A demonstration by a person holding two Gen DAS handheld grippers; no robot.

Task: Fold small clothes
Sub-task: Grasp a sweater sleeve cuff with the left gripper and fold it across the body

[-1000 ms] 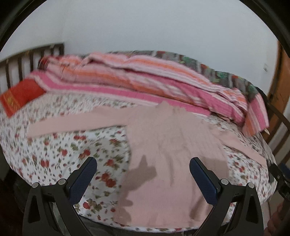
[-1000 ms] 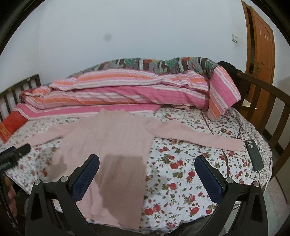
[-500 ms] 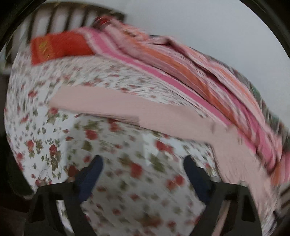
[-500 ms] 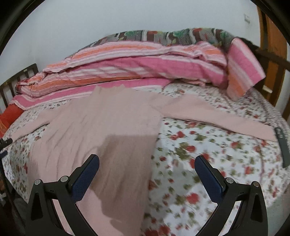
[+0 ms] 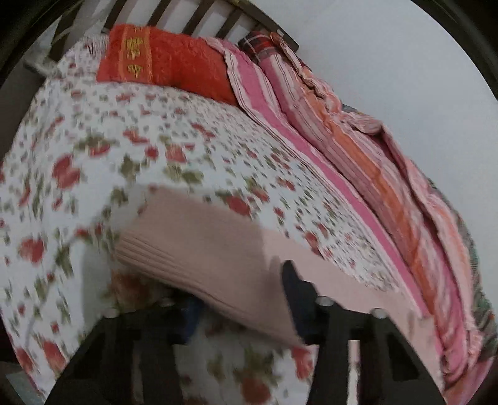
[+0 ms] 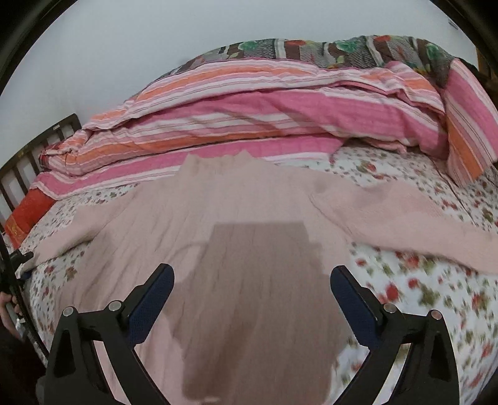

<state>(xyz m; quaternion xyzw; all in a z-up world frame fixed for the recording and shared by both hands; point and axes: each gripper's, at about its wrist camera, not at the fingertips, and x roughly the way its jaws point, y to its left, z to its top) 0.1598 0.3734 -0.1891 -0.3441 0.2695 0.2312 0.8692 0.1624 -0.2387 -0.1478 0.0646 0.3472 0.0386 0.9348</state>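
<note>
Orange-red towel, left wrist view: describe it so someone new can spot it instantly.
Start at the dark slatted headboard. Just below it, on the floral sheet, lies the orange-red towel beside the striped quilt. It is the only solid-coloured item there, fuzzy, with a band of gold embroidery.

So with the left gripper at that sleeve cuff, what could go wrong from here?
1. The left gripper straddles only the ribbed sleeve cuff; a shallow pinch could slip, or catch the floral sheet underneath.
2. The right gripper hangs open over the sweater body, pinning nothing, so pulling the sleeve may drag it.
</note>
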